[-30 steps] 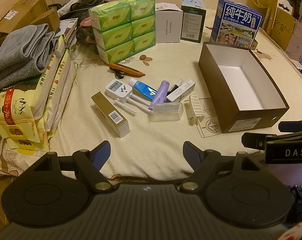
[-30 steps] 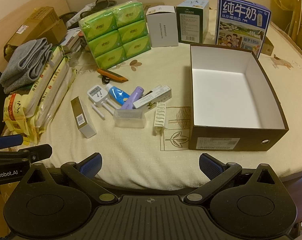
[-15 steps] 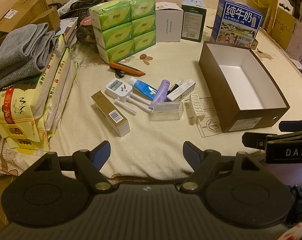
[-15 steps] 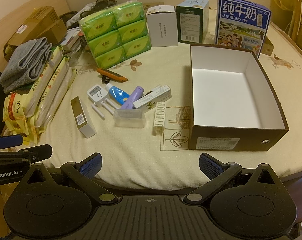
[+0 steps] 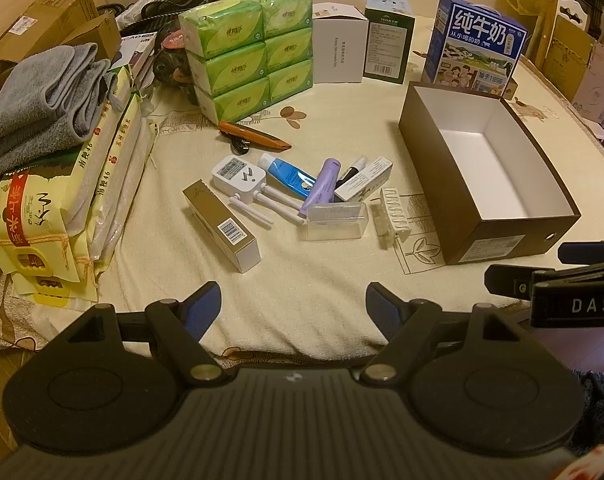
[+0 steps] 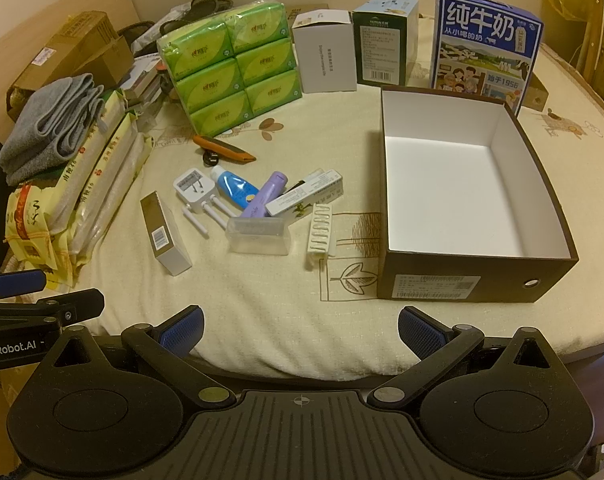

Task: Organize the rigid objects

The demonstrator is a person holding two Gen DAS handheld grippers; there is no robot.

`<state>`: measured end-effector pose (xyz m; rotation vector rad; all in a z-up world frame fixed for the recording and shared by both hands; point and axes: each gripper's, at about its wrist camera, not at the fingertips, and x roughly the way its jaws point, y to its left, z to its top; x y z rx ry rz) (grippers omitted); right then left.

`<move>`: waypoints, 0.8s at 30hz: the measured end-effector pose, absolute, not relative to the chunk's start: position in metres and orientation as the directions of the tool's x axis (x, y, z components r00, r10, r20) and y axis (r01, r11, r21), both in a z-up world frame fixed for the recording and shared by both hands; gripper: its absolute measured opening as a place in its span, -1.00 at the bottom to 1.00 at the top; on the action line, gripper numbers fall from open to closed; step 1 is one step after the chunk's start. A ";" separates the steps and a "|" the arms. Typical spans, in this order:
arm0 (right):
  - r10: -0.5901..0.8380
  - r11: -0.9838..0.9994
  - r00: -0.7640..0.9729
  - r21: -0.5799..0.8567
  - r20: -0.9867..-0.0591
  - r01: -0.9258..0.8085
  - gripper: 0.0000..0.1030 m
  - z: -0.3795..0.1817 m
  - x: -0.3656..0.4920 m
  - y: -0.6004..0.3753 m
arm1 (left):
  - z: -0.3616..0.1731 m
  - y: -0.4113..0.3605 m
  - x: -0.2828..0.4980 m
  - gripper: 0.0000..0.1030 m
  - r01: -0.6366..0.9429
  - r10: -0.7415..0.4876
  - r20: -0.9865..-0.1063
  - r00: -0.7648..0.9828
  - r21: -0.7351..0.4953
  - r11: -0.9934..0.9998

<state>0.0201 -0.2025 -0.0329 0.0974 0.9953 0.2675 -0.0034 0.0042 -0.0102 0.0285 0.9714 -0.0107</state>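
A pile of small items lies mid-table: a gold box [image 5: 221, 226] [image 6: 165, 231], a white plug [image 5: 239, 176] [image 6: 191, 189], a blue tube [image 5: 286, 172] [image 6: 234, 189], a purple tube [image 5: 321, 187] [image 6: 264, 195], a clear case [image 5: 336, 222] [image 6: 258, 235], a white carton [image 5: 363, 179] [image 6: 305, 199], a white ribbed clip [image 5: 394, 218] [image 6: 320, 230] and an orange knife [image 5: 255, 140] [image 6: 224, 148]. An empty brown box [image 5: 481, 172] [image 6: 467, 278] stands to the right. My left gripper [image 5: 293, 304] and right gripper [image 6: 300, 326] are open and empty, near the front edge.
At the back stand green tissue packs [image 5: 248, 50] [image 6: 230, 68], a white box [image 5: 339, 54], a dark green box [image 5: 387, 50] and a blue milk carton [image 5: 477, 50] [image 6: 483, 46]. Packaged goods with a grey towel [image 5: 42, 96] [image 6: 52, 124] line the left side.
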 end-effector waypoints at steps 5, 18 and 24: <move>0.266 0.963 0.514 0.203 -0.815 -0.178 0.96 -0.034 0.021 -0.202 | -0.012 0.004 -0.005 0.49 0.022 0.003 -0.827 0.563 0.019 1.000; 0.266 0.963 0.510 0.203 -0.818 -0.178 0.96 -0.035 0.024 -0.201 | -0.015 0.005 -0.004 0.49 0.022 0.003 -0.828 0.561 0.019 1.000; 0.268 0.962 0.507 0.203 -0.819 -0.180 0.96 -0.040 0.025 -0.198 | -0.029 0.010 -0.004 0.49 0.023 0.002 -0.831 0.556 0.018 1.000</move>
